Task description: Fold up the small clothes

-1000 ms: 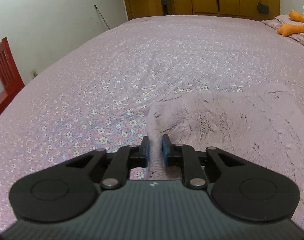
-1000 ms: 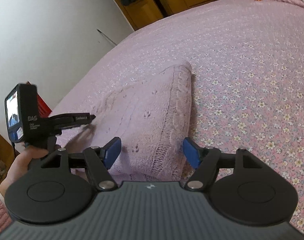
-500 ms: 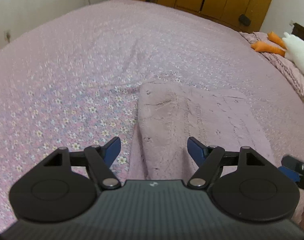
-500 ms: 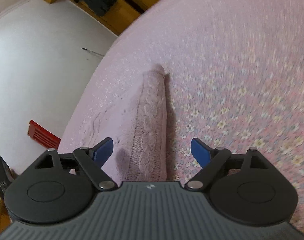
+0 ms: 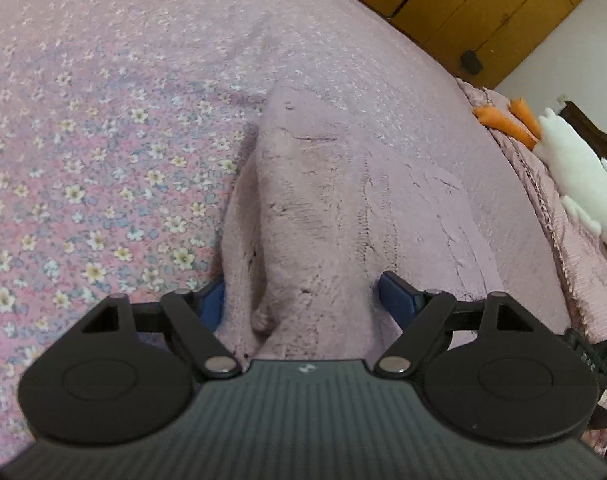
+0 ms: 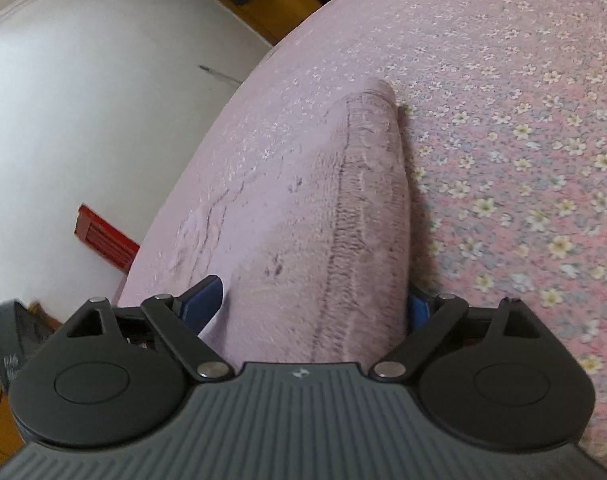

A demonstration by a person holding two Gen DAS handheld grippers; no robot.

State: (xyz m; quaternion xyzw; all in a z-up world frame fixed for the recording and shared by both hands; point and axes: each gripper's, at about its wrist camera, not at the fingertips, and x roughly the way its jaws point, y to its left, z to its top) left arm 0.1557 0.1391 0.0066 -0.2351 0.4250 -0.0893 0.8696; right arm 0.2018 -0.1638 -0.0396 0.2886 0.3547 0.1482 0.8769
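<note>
folded pink knit sweater [image 5: 343, 208] lies on floral bedspread [image 5: 83, 160] | left gripper [image 5: 301, 300] jaws wide, just been opening, straddling sweater's left folded edge | right gripper [image 6: 315, 304] jaws wide, straddling its right ribbed edge | white plush toy [image 5: 575, 176] far right

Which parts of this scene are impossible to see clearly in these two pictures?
- Near edge of the pink knitted garment: both wrist views, hidden behind each gripper's body.
- Left gripper, its left pad: left wrist view, partly covered by the garment's raised fold.
- Right gripper, its right pad: right wrist view, almost hidden behind the ribbed edge.
- White plush toy: left wrist view, cut off by the picture's right edge.
- Flowered bedspread: right wrist view, blurred.
</note>
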